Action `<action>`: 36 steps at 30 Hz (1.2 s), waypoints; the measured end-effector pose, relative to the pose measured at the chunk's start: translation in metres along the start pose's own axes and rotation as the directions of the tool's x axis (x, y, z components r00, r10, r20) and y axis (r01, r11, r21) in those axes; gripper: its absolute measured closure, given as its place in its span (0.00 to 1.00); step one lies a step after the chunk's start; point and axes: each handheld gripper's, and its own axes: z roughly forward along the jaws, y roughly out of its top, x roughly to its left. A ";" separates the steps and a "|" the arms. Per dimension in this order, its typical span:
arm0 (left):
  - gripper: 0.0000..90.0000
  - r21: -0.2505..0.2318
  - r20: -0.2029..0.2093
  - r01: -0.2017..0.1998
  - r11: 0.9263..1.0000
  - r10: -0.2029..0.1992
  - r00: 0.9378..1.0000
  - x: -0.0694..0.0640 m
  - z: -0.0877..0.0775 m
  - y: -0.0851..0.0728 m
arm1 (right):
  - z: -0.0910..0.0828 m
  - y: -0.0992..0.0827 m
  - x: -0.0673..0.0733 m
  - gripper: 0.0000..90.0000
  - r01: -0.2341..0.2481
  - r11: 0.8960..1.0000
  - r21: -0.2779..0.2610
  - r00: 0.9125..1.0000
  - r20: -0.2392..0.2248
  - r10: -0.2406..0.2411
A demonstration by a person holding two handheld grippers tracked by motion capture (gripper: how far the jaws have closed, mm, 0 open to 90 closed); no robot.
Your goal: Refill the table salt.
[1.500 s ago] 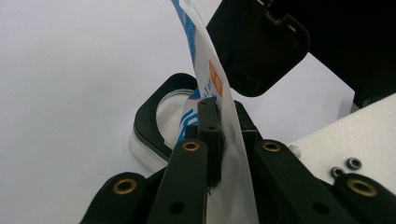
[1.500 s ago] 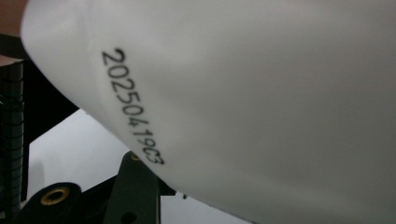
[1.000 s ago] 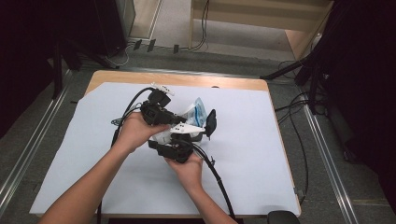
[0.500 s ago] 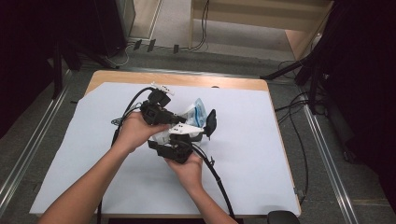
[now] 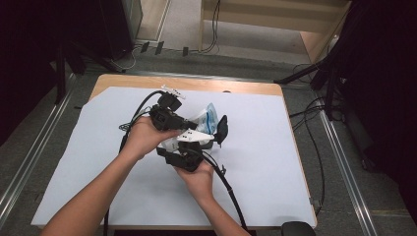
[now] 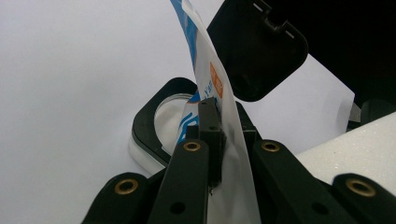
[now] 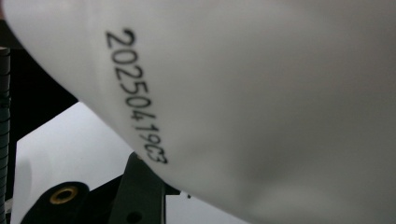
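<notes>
A white sheet (image 5: 275,162) covers most of the bench (image 5: 196,83); bare wood shows as a strip along the bench's far edge; a grey floor (image 5: 344,162) surrounds the bench; metal rails (image 5: 339,147) run along the floor just beside the bench on both sides; beyond the bench's far edge, black cables (image 5: 214,24) trail down to plugs (image 5: 158,47) lying on the floor; a pale wooden frame (image 5: 275,22) stands farther back; dark stands (image 5: 327,73) rise near the bench's far right corner; a black rounded object (image 5: 297,228) sits at the bench's near right corner.
</notes>
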 end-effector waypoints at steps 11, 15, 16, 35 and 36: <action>0.98 0.008 0.007 0.008 1.000 -0.008 1.000 0.002 0.000 0.001 | 0.000 0.000 0.000 0.71 -0.015 1.000 -0.007 1.000 -0.014 0.015; 0.98 0.012 0.006 0.008 1.000 -0.008 1.000 0.002 0.001 0.001 | 0.000 0.000 0.000 0.71 -0.017 1.000 -0.002 1.000 -0.014 0.017; 0.98 0.012 0.006 0.008 1.000 -0.008 1.000 0.002 0.001 0.001 | 0.000 0.000 0.000 0.71 -0.016 1.000 0.000 1.000 -0.014 0.016; 0.98 0.009 0.011 0.007 1.000 -0.007 1.000 0.003 -0.001 -0.001 | 0.001 -0.001 0.002 0.69 -0.007 1.000 0.004 1.000 -0.018 0.007; 0.98 0.011 0.009 0.006 1.000 -0.007 1.000 0.002 -0.001 -0.001 | 0.001 -0.001 0.002 0.69 -0.007 1.000 0.003 1.000 -0.019 0.007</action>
